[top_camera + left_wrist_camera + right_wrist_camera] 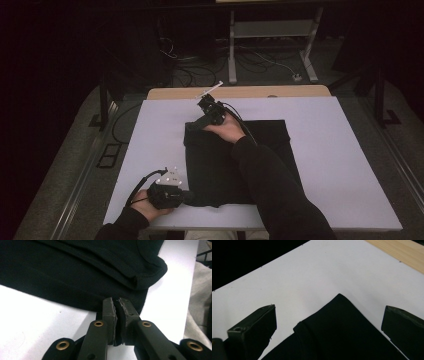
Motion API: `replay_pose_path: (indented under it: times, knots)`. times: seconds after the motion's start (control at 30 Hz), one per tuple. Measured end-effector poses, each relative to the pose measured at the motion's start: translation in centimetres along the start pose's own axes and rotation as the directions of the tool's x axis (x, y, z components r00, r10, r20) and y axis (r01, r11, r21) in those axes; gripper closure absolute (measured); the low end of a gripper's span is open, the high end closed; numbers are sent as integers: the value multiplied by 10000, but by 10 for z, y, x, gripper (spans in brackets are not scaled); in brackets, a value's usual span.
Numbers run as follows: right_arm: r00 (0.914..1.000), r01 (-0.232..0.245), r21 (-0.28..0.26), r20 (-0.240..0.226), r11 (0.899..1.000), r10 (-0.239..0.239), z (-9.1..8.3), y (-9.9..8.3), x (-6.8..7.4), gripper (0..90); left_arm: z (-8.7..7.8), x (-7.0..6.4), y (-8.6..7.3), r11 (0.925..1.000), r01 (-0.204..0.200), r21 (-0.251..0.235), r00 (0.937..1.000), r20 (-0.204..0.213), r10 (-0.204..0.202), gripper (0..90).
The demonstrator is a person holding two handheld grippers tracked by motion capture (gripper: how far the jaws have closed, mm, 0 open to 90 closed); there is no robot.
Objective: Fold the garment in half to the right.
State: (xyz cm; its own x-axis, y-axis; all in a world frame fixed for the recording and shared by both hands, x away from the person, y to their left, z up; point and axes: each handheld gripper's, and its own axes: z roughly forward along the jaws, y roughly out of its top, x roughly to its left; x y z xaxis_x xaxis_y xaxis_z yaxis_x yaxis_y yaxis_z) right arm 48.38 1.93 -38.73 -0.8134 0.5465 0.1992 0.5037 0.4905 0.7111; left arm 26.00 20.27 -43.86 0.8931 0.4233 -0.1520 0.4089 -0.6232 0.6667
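My left tool sits near the front left corner of the counter, its jaws pinched together on the near left corner of the black garment. In the left gripper view the two pads meet right at the hem of the garment; I judge a bit of cloth is caught between them, though the fabric is dark and the pinch itself is hard to make out. Just past the pads a rolled, layered edge shows, so this end already looks doubled over.

The garment lies in the middle of the white counter as a rough rectangle, running from the front edge toward the back, with a darker band across its far part that reads as a fold already laid.

My right tool is at the far left corner of the garment, with my right hand resting on the cloth behind it. In the right gripper view its jaws stand wide apart with the pointed corner of the garment lying between them on the counter, not yet gripped.

So I judge the folding is partway: some folds are in, the near corner is held, and the far corner remains to be grasped before the next fold can be made.
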Motion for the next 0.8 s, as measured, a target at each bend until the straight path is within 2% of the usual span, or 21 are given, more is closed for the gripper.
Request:
replay_pose_path:
  times: [0.47, 0.6, 0.8]
  knots:
    - [9999, -151, 321, 14, 9994, 151, 38, 4, 3, 0, -2, -1, 3, 9995, -231, -232, 9997, -89, 229, 835]
    - [9998, -172, 337, -33, 9993, 173, 47, 3, 3, 24, -3, 0, 5, 9995, -41, -308, 10000, -45, 40, 834]
    - [9997, -235, 428, -60, 9988, 238, 60, 4, 1, 67, -3, 0, 6, 9993, -55, -356, 10000, -42, 54, 834]
